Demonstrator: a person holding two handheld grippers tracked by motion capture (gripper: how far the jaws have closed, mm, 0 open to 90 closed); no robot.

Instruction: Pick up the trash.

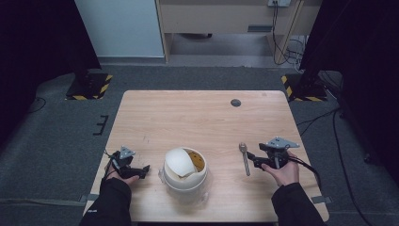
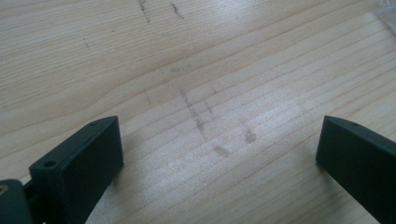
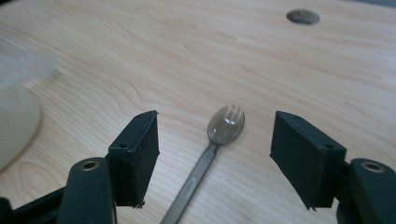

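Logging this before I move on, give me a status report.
Left tool open over bare table. Right tool open, straddling spork. Tub between hands, untouched.

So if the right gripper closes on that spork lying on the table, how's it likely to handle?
The spork looks like thin, translucent plastic, so probably very light and a bit flexible along its slim handle. It lies flat on the wooden table, so the right gripper, its jaws open on either side of it, may struggle to get under it; it could skid or flick sideways.
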